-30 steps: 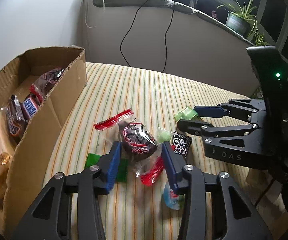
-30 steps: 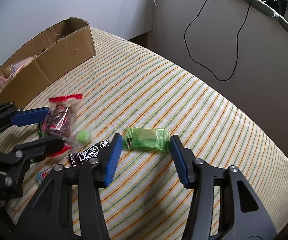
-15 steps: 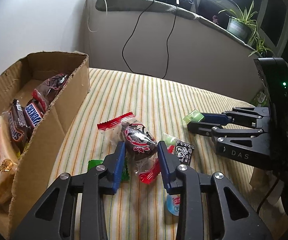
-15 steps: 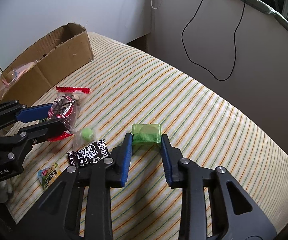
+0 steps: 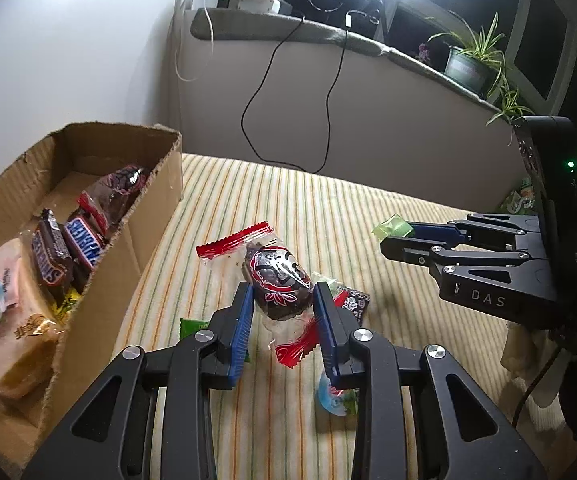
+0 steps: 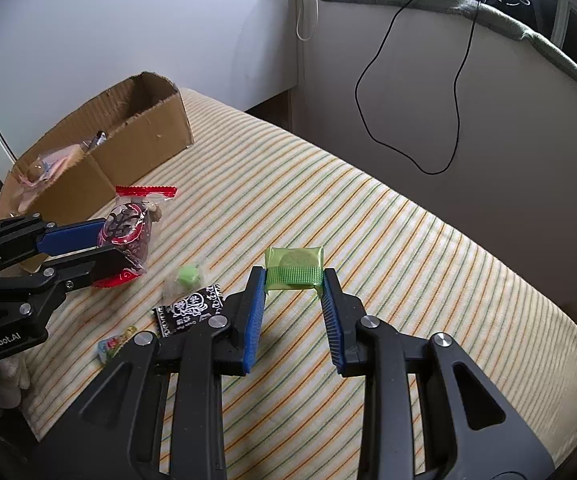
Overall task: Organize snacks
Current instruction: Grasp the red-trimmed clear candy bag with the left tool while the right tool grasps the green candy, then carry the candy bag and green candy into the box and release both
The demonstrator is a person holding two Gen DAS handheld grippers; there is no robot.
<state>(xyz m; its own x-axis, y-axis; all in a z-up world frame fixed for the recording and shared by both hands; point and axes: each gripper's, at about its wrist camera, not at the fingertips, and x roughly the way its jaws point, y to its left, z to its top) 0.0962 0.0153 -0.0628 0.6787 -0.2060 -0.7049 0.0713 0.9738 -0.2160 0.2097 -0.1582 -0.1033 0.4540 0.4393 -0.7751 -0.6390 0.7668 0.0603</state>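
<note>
Closest to us, the left gripper (image 5: 282,300) has its blue pads clamped on the dark red-patterned snack (image 5: 278,284), jaws partway closed with the bag's belly squeezed right between them. In the right wrist view, the right gripper (image 6: 293,284) is pinching the green cookie packet (image 6: 294,266) by its near crimped end, jaws also narrow, the rest of the packet sticking out past the fingertips.

Compared with a second ago, we see both sets of jaws have just been closing, each around its own snack. Back then both snacks lay flat on the striped cloth (image 6: 388,248) with the pads standing wide on either side. Now both look lifted off it.

The dark snack's long axis runs roughly along the left gripper's fingers, one red crimped seam pointing up and away toward the cardboard box (image 5: 136,248), the other red end hanging down toward us. The green packet's long axis now runs along the right gripper's fingers, pointing away from us; earlier it lay crosswise between them.

Using the box as our landmark: the held dark snack sits just to its right, clear of the wall. Further right of it and lower on the cloth lie a small green candy (image 6: 188,274) and a black-and-white packet (image 6: 190,308). Inside the box we can spot Snickers bars (image 5: 66,248) and another dark wrapped snack at the far end.
</note>
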